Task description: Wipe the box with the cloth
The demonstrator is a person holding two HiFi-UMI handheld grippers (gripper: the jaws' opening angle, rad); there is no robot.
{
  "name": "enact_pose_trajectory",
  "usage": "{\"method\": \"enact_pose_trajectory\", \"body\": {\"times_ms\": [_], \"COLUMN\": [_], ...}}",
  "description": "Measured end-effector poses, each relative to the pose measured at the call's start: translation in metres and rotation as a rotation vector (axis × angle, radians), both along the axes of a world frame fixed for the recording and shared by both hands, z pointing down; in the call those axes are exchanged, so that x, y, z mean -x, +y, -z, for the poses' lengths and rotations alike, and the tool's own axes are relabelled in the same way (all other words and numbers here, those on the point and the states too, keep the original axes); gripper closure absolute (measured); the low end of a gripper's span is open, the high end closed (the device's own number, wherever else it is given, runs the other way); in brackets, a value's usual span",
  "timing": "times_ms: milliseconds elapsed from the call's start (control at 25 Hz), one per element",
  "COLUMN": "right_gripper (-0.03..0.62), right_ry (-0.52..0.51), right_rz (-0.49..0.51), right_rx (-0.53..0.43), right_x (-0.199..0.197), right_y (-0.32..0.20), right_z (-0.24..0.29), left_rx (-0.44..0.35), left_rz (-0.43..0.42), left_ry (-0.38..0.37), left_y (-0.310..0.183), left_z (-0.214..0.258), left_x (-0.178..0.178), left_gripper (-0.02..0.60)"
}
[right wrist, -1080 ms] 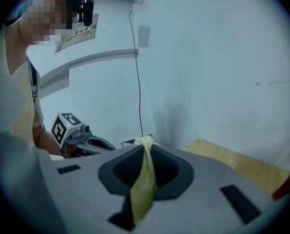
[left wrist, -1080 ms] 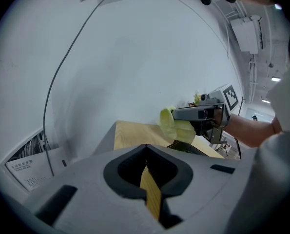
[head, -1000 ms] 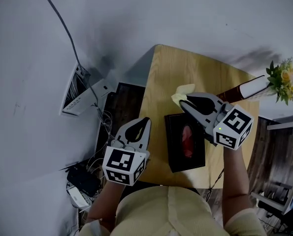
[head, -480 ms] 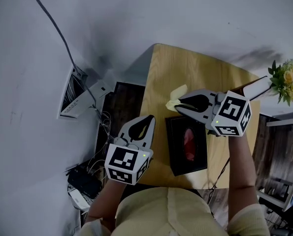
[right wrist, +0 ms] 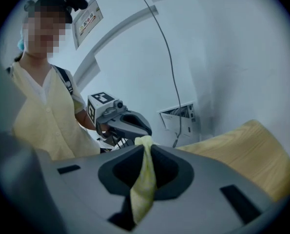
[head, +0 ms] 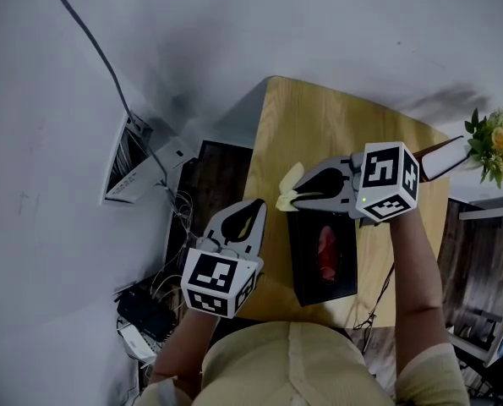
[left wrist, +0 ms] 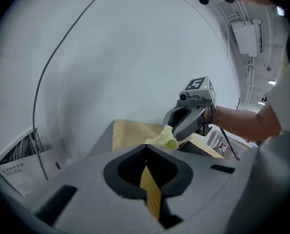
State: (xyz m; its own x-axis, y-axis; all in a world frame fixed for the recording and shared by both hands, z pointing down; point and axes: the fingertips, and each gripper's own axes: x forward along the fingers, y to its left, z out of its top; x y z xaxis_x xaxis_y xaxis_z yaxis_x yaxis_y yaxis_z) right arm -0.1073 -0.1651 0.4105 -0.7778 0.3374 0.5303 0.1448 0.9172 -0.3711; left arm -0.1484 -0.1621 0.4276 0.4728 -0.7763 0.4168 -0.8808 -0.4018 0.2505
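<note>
On the table (head: 310, 125), the box (head: 323, 256) is sitting just under the right gripper (head: 295, 200), which is pinching the cloth (head: 287, 184), apparently not yet touching the box. The left gripper (head: 253, 205) is hanging closed, empty. Next: lowering, sweeping.

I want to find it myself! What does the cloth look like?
Find the wooden table, then the dark box on it. Near the box's far end, the right tool pinches the cloth: soft and pale yellow beside hard grey and black things.
</note>
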Motion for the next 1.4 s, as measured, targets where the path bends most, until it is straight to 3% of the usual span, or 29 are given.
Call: {"method": "enact_pose_trajectory", "body": {"times_ms": [400,720,1080,1400], "right_gripper": [0.539,0.539,0.539,0.539], "right_ry": [0.119,0.172,0.217,0.293], "right_rz": [0.095,0.042,-0.099,-0.278], "right_rx": [0.113,0.117,0.092,-0.001], "right_x": [0.004,-0.011,-0.034,-0.049], "right_y": [0.000,-0.006,-0.017,-0.027], "right_z": [-0.025,-0.035,-0.040,-0.045], "left_rx": [0.004,0.009,-0.001,-0.010], "left_rz": [0.004,0.009,-0.026,-0.058], "left_ry": [-0.022,-0.018,-0.016,-0.012], "left_y": [0.003,0.005,0.001,0.001], "left_z": [-0.003,-0.005,-0.002,0.001], "left_x": [0.001,0.002,-0.016,-0.032], "left_gripper": [0.565,0.565,0.565,0.565]}}
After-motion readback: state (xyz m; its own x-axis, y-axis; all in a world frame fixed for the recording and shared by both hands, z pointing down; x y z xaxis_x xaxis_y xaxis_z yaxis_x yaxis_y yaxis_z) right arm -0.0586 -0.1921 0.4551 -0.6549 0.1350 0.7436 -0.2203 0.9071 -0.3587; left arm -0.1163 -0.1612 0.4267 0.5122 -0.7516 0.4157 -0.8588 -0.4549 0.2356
